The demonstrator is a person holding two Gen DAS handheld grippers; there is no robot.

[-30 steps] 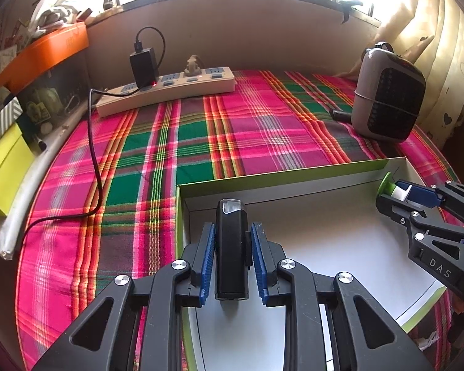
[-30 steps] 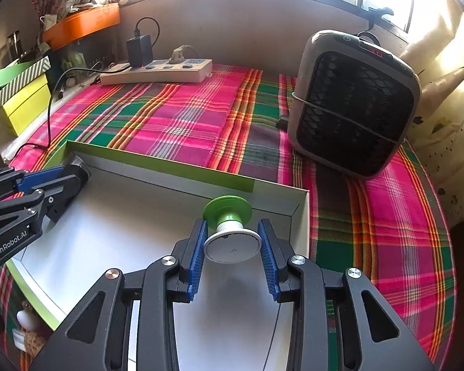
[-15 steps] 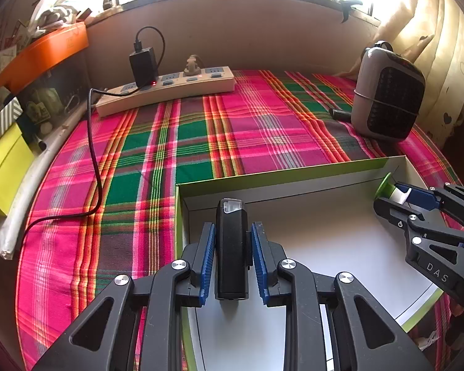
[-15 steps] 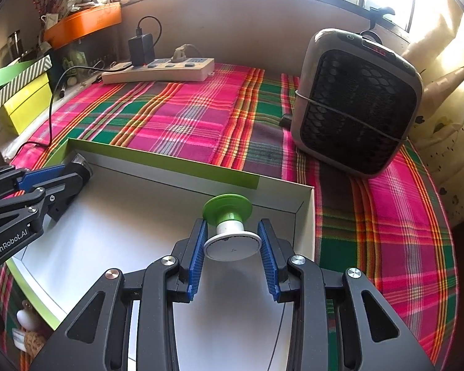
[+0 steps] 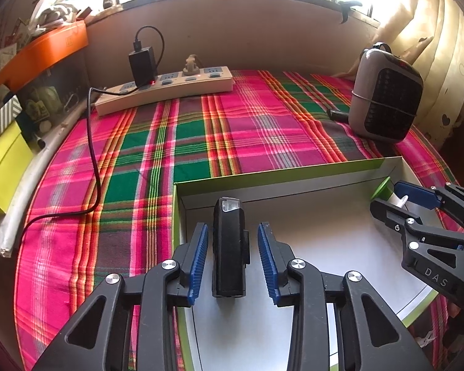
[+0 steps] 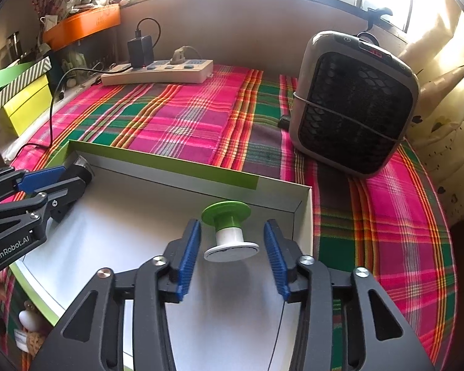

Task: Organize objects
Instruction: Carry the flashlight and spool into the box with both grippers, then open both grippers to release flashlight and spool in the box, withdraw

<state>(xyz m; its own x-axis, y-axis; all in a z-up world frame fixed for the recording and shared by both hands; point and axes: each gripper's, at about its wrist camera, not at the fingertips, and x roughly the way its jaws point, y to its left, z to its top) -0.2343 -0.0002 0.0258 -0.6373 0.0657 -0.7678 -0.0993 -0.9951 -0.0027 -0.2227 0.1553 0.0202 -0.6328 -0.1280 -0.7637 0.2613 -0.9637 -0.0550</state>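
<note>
Resting on a bed covered by a pink-and-green plaid cloth [image 5: 250, 130], a shallow cardboard box [image 5: 263, 179] with green outer walls and a white floor takes up the near edge of the cloth in both views. Over its left end hovers the left gripper [image 5: 232, 259], whose jaws are opening: the blue pads [image 5: 198, 253] stand clear on either side of a black bicycle light [image 5: 230, 247], which lies on the box floor near the left far corner with its clear lens end pointing at the far wall. A small gap shows on each side of the light, so nothing presses on it.

Over the right end of the box sits the right gripper [image 6: 232, 256], its jaws likewise opening. Between them lies a small spool [image 6: 229, 232] with a green flange and a white flange (tipped on its side, the green end toward the far wall), close to the right far corner of the box. The pads [image 6: 188, 253] do not touch it.

Beyond the box, a beige power strip [image 5: 167, 88] lies along the far edge of the bed with a black charger [image 5: 142, 65] plugged in, its black cable [image 5: 92, 142] trailing down the left side of the cloth. A grey fan heater [image 6: 352, 105] stands upright near the right far corner. Left of the bed, a yellow-green box [image 5: 3, 167] and an orange tray [image 5: 43, 52] sit among shelf clutter.
</note>
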